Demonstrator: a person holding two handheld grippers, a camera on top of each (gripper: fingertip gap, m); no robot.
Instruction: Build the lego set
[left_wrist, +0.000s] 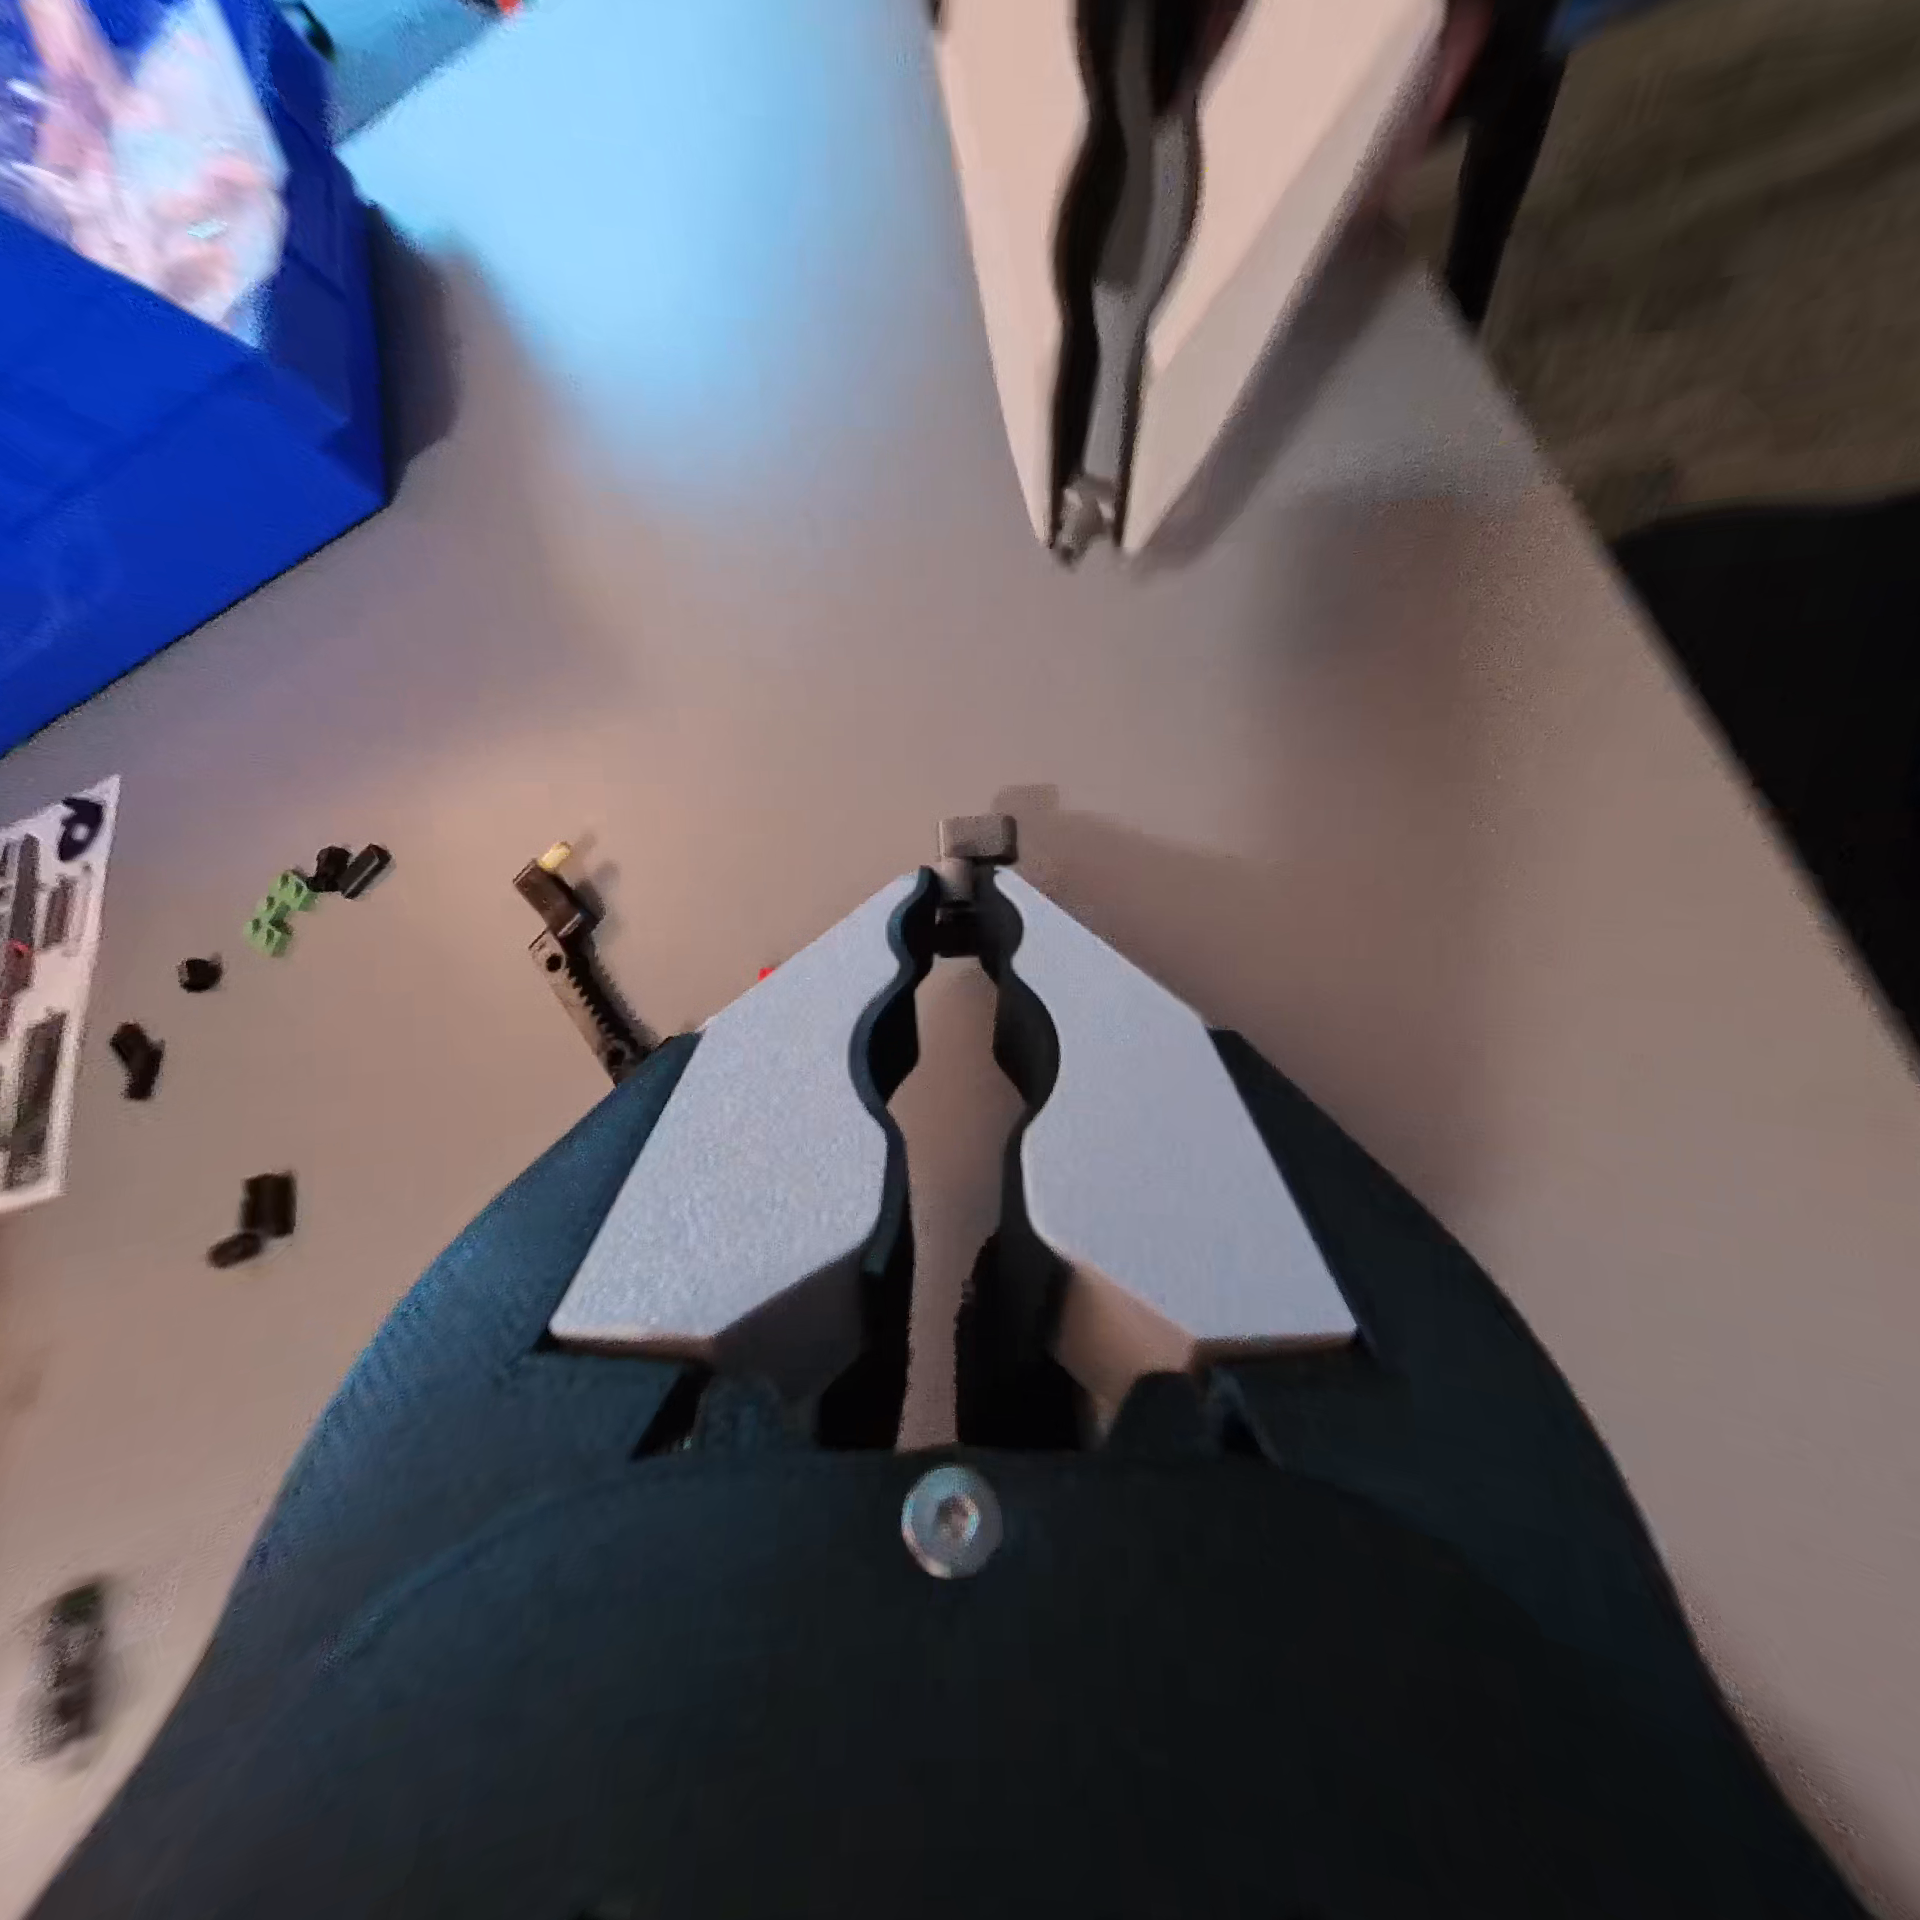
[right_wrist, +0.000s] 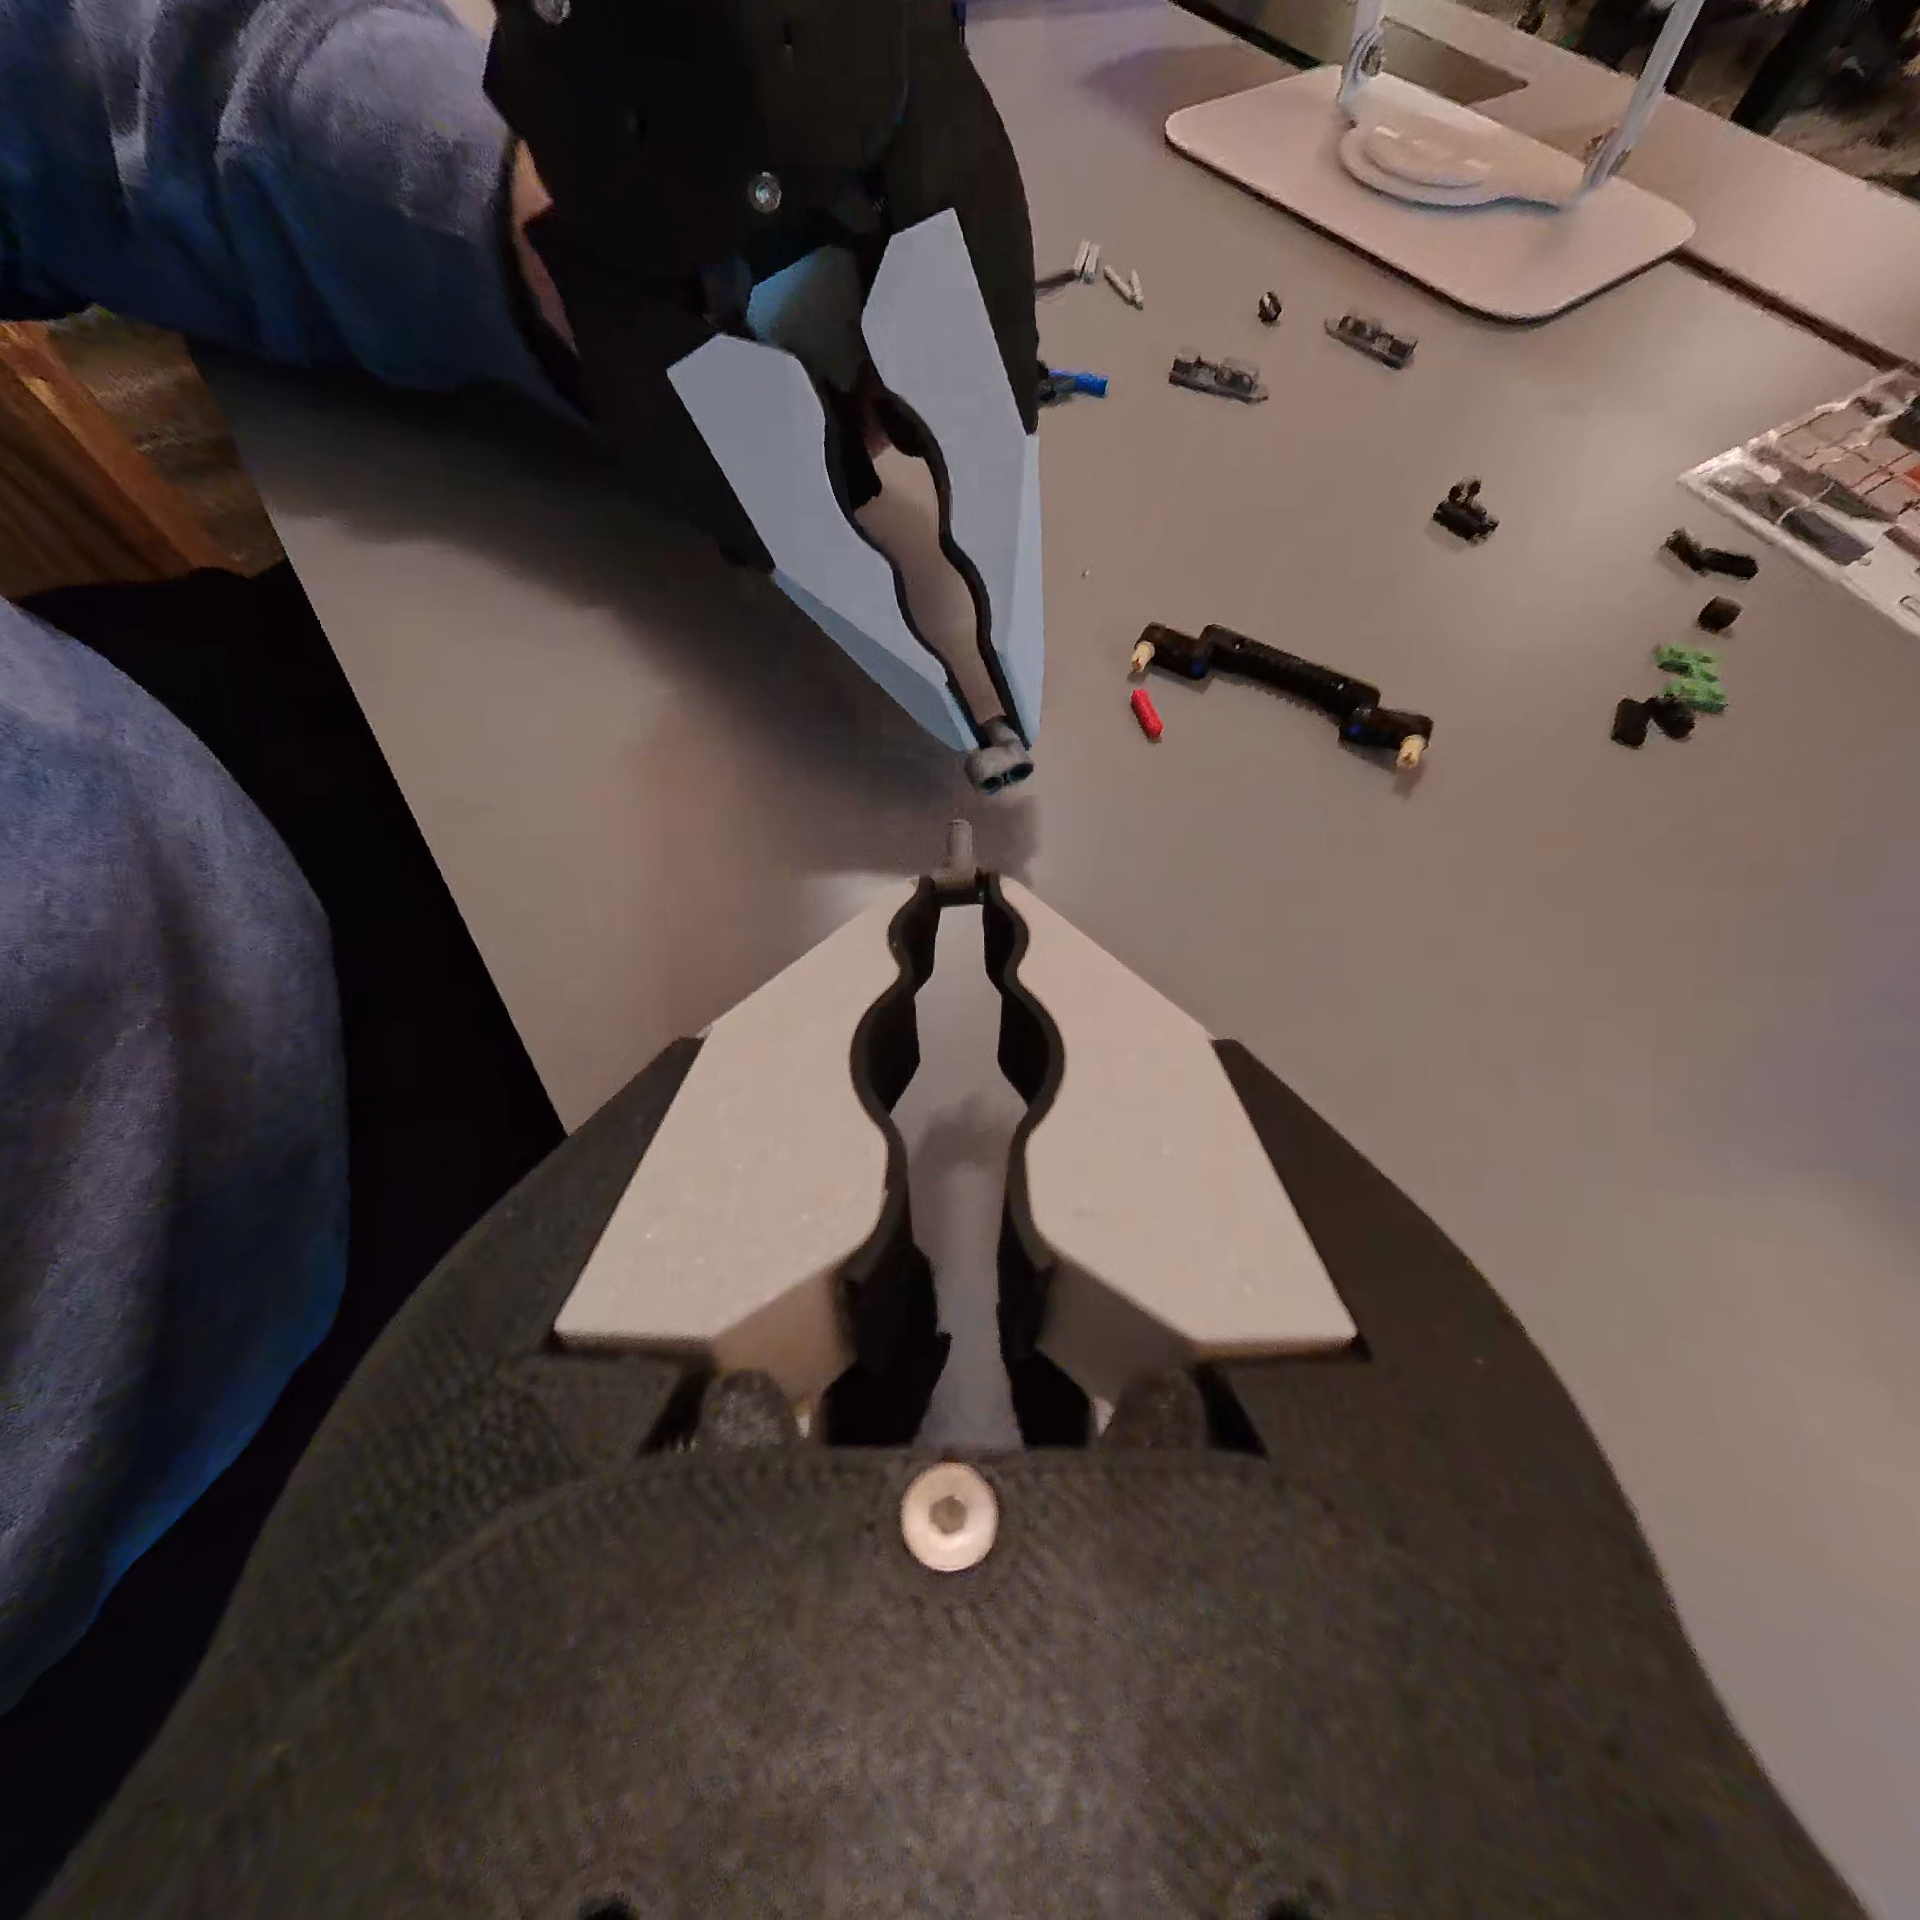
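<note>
My left gripper (left_wrist: 961, 883) is shut on a small grey connector (left_wrist: 977, 836) that sticks out past its tips. In the right wrist view the left gripper (right_wrist: 997, 740) comes in from above, and the connector (right_wrist: 1000, 769) shows two round holes facing me. My right gripper (right_wrist: 956, 883) is shut on a small grey pin (right_wrist: 958, 844) that points at the connector, with a small gap between them. In the left wrist view the right gripper (left_wrist: 1086, 525) hangs at the top with the pin (left_wrist: 1081, 514) in its tips. Both are held just above the table, near its edge.
A black beam assembly with tan pins (right_wrist: 1283, 675) (left_wrist: 582, 966) lies to the side, with a red pin (right_wrist: 1145, 714), green pieces (right_wrist: 1688, 675) (left_wrist: 278, 914) and several small black parts (right_wrist: 1465, 509). There are also an instruction sheet (right_wrist: 1829, 499), a blue box (left_wrist: 156, 499) and a white stand base (right_wrist: 1434, 187). A blue sleeve (right_wrist: 260, 177) is at the left.
</note>
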